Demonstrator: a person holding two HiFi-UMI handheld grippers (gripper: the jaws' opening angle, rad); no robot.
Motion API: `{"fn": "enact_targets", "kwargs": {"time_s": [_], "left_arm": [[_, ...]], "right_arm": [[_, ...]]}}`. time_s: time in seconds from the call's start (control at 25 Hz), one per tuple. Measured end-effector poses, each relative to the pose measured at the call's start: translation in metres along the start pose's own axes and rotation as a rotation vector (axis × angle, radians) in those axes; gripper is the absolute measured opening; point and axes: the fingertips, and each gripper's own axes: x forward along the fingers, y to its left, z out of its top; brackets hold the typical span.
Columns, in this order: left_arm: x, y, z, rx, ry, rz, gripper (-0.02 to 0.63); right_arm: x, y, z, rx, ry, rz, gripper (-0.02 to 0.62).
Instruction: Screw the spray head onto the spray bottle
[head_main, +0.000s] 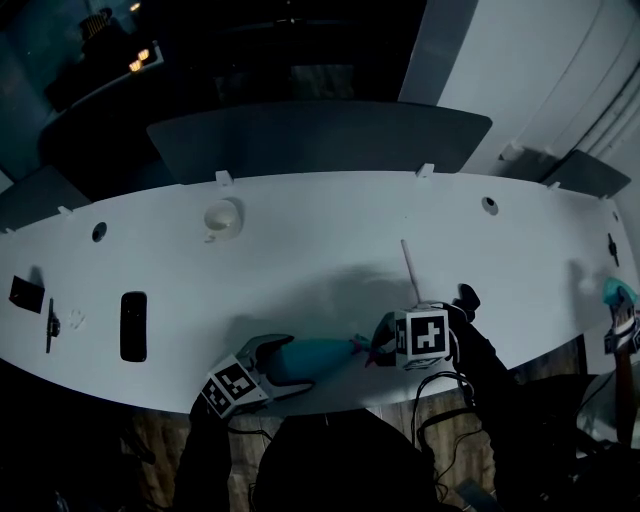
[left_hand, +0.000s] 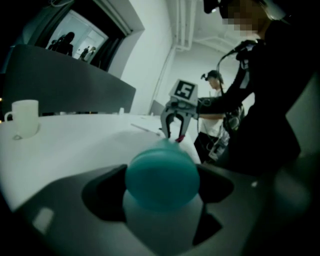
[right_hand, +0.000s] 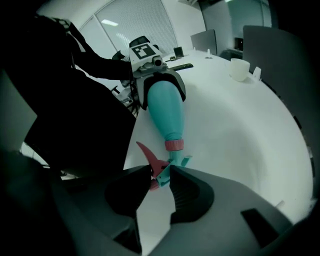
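Note:
A teal spray bottle (head_main: 315, 357) lies on its side just above the white table (head_main: 300, 250), near the front edge. My left gripper (head_main: 275, 362) is shut on its wide base (left_hand: 162, 180). In the right gripper view the bottle (right_hand: 165, 107) points its neck at me, with a pink collar (right_hand: 174, 145) on it. The spray head (right_hand: 162, 170), teal with a pink trigger, sits at that collar. My right gripper (right_hand: 161, 175) is shut on the spray head, one jaw pressing each side. From the left gripper view the right gripper (left_hand: 175, 131) shows beyond the bottle.
A white cup (head_main: 222, 218) stands at the back left of the table. A black flat device (head_main: 133, 325) lies at the left, and a thin straw-like tube (head_main: 409, 270) lies behind my right gripper. A dark chair back (head_main: 320, 135) rises beyond the table.

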Motion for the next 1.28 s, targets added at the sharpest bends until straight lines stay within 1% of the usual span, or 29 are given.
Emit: {"fn": "enact_targets", "kwargs": {"time_s": [0.04, 0.12, 0.32, 0.44, 0.52, 0.68, 0.76, 0.84, 0.88, 1.0, 1.04, 1.08, 1.16, 1.24, 1.28], "left_arm": [[0.001, 0.0, -0.001, 0.009, 0.011, 0.001, 0.422], [0.002, -0.001, -0.002, 0.023, 0.032, 0.007, 0.422], [0.002, 0.002, -0.007, 0.048, 0.09, 0.02, 0.422], [0.001, 0.004, -0.008, 0.079, 0.15, 0.02, 0.422], [0.001, 0.006, -0.005, 0.081, 0.18, 0.015, 0.422], [0.006, 0.006, -0.001, 0.087, 0.231, 0.027, 0.42], [0.007, 0.006, 0.001, 0.1, 0.228, 0.026, 0.42], [0.006, 0.006, 0.003, 0.108, 0.197, 0.003, 0.422], [0.004, 0.004, 0.006, 0.103, 0.162, -0.017, 0.42], [-0.006, -0.006, 0.023, 0.087, 0.02, -0.1, 0.42], [-0.009, -0.011, 0.027, 0.096, -0.006, -0.125, 0.42], [-0.011, -0.015, 0.029, 0.109, -0.012, -0.146, 0.42], [-0.012, -0.019, 0.024, 0.123, 0.007, -0.184, 0.42], [-0.011, -0.021, 0.015, 0.104, 0.017, -0.21, 0.42], [-0.011, -0.021, 0.011, 0.089, 0.016, -0.217, 0.42]], "right_arm": [[-0.004, 0.001, 0.003, -0.003, 0.003, 0.016, 0.122], [-0.01, 0.0, 0.006, -0.048, 0.042, 0.005, 0.11], [-0.013, -0.003, 0.011, -0.22, 0.145, -0.115, 0.093], [-0.013, -0.004, 0.012, -0.29, 0.197, -0.167, 0.083], [-0.016, -0.004, 0.013, -0.32, 0.232, -0.187, 0.074], [-0.022, -0.004, 0.017, -0.349, 0.284, -0.191, 0.063], [-0.023, -0.004, 0.019, -0.338, 0.27, -0.173, 0.063], [-0.027, -0.002, 0.023, -0.288, 0.214, -0.111, 0.062], [-0.028, -0.001, 0.022, -0.251, 0.188, -0.059, 0.06], [-0.033, 0.004, 0.017, -0.119, 0.1, 0.138, 0.051], [-0.035, 0.006, 0.019, -0.076, 0.059, 0.207, 0.049], [-0.037, 0.008, 0.021, -0.031, 0.021, 0.278, 0.048], [-0.039, 0.01, 0.024, 0.076, -0.047, 0.415, 0.048], [-0.035, 0.006, 0.026, 0.189, -0.095, 0.525, 0.047], [-0.03, 0.003, 0.025, 0.238, -0.103, 0.566, 0.044]]}}
